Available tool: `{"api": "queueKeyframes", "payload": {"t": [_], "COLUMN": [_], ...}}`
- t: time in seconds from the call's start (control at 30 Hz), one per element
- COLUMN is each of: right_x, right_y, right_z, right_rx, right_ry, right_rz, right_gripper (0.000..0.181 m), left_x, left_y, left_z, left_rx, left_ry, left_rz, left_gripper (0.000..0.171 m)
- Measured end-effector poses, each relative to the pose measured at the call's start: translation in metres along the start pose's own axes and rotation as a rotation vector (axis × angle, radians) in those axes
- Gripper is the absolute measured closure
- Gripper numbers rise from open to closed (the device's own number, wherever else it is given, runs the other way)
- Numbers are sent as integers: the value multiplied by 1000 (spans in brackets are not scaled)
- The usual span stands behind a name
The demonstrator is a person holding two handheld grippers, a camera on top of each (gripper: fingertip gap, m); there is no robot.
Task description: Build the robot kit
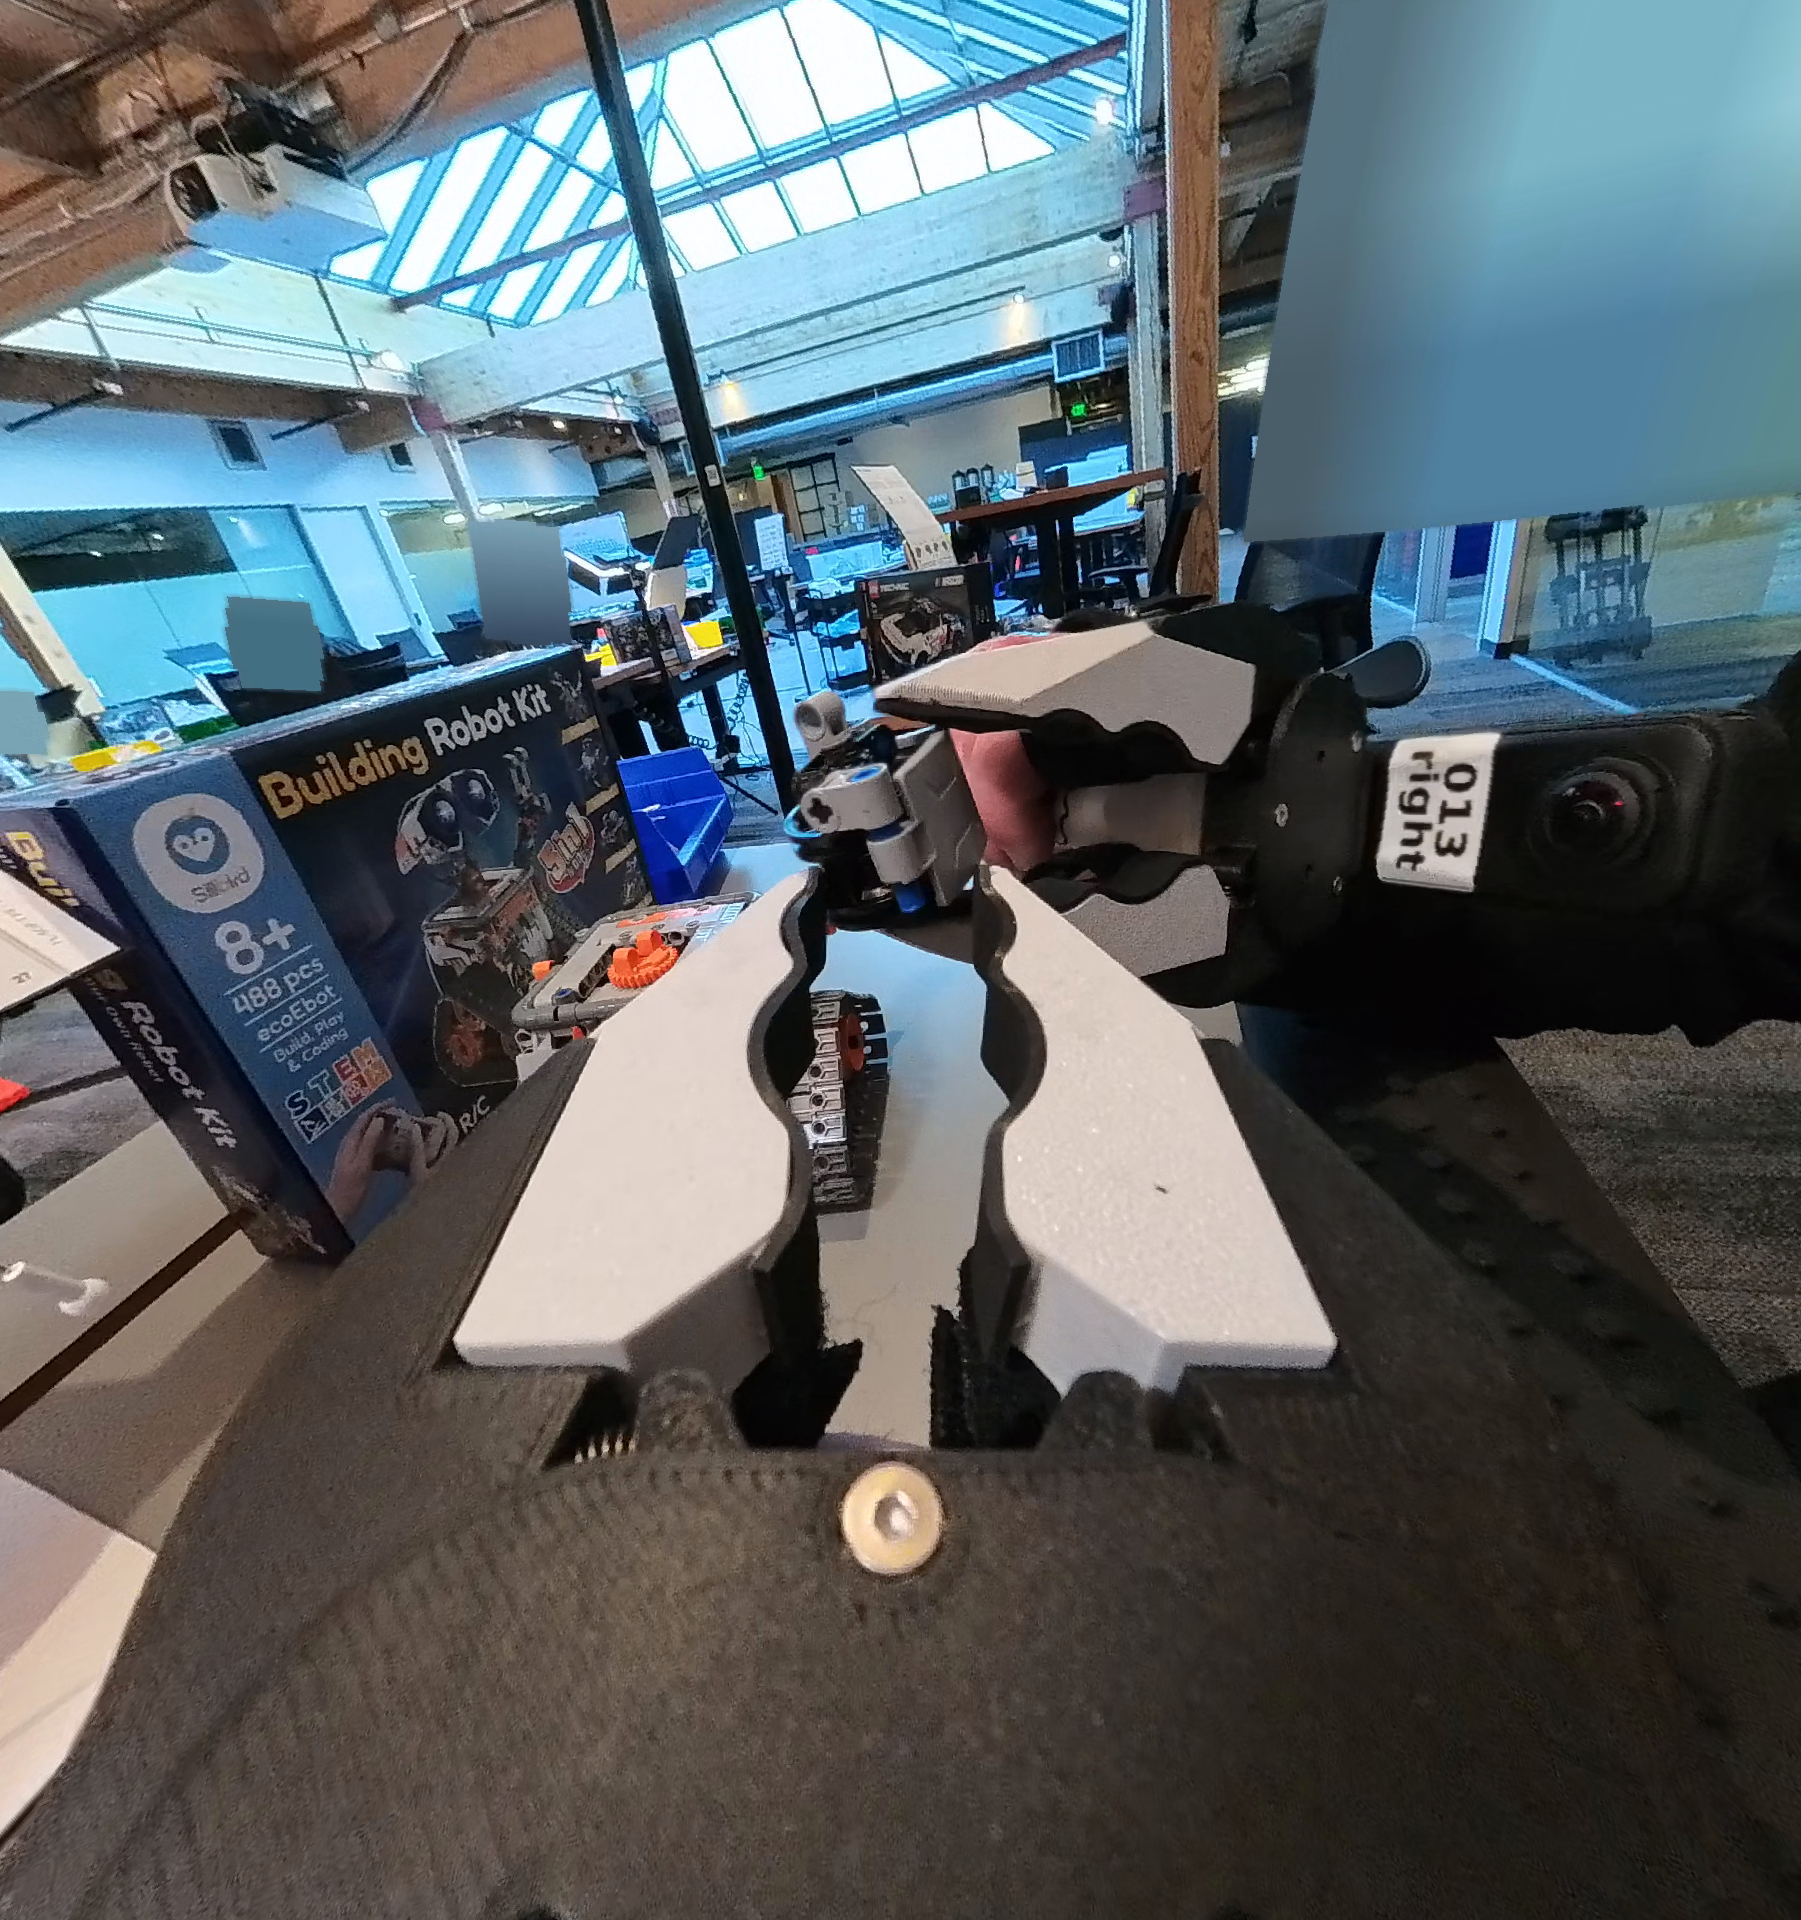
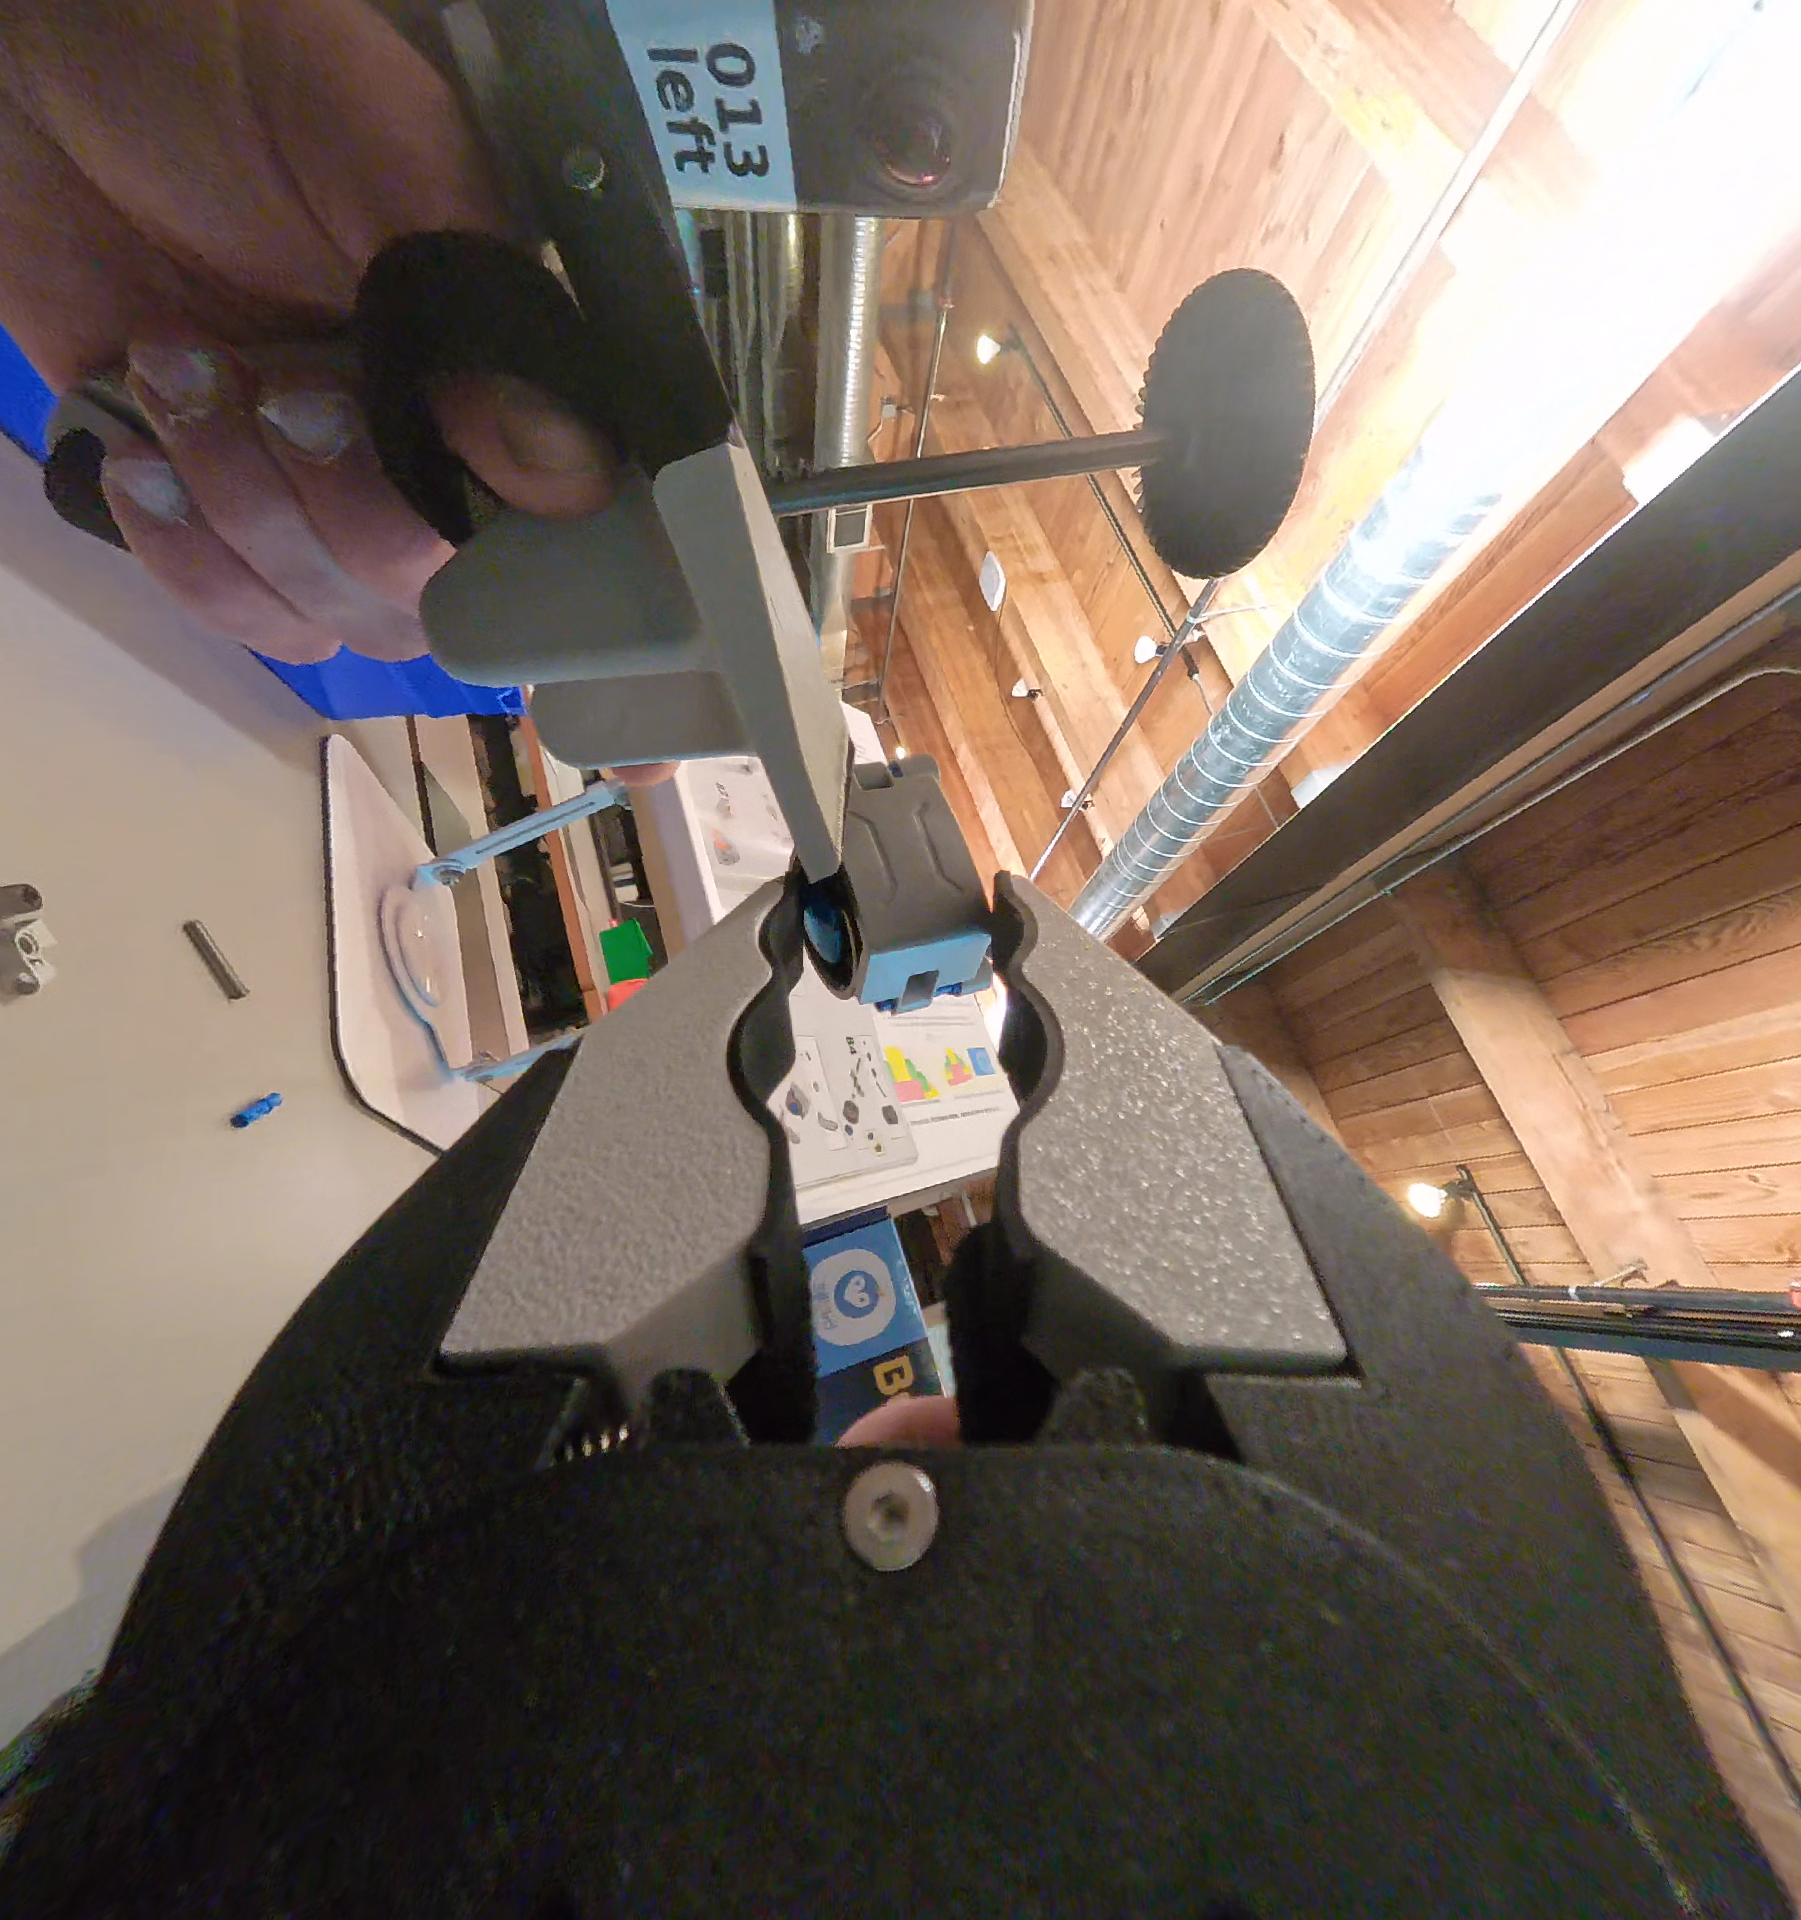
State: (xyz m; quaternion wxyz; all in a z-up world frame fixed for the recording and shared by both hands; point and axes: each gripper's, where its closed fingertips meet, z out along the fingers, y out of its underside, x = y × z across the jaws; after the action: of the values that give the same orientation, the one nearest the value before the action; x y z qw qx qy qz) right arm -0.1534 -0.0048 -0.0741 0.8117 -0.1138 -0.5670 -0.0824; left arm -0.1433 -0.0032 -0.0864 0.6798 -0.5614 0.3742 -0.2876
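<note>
grey-and-blue brick assembly (image 1: 880, 821) held off the table (image 1: 906, 997), clamped in the right gripper (image 2: 901, 935); left gripper (image 1: 896, 894) tips close on it, grip unclear. behind it: printed kit box (image 1: 356, 935), blue bin (image 1: 672, 821). white labels on both grippers.

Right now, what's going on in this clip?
A person holds handheld tongs in each hand over a grey table. Both tongs close on one small grey-and-blue brick assembly held up in the air: the right tongs grip its grey block, and the left tongs meet it from the other side. A tracked toy vehicle, a kit box and loose parts sit on the table.
</note>
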Motion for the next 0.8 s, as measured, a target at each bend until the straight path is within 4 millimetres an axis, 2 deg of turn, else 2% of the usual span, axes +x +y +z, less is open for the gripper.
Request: {"api": "queueKeyframes", "payload": {"t": [0.17,0.2,0.23,0.37,0.6,0.8], "right_x": [1,0,-2,-3,3,15], "right_y": [-1,-1,-2,-7,-6,3], "right_z": [1,2,2,1,0,-2], "right_rx": [-14,-18,-13,5,28,45], "right_ry": [25,28,24,13,1,-11], "right_rz": [-48,-62,-70,-58,60,295], "right_gripper": [147,147,148,149,138,131], "left_x": [0,1,3,2,-3,-1], "left_y": [-2,-3,-3,-1,-9,-11], "left_z": [-1,-1,0,1,-4,-7], "left_rx": [23,30,31,32,97,119], "left_ry": [15,18,31,39,63,104], "left_rz": [-22,-33,-49,-75,-147,-180], "left_gripper": [144,134,132,138,140,141]}}
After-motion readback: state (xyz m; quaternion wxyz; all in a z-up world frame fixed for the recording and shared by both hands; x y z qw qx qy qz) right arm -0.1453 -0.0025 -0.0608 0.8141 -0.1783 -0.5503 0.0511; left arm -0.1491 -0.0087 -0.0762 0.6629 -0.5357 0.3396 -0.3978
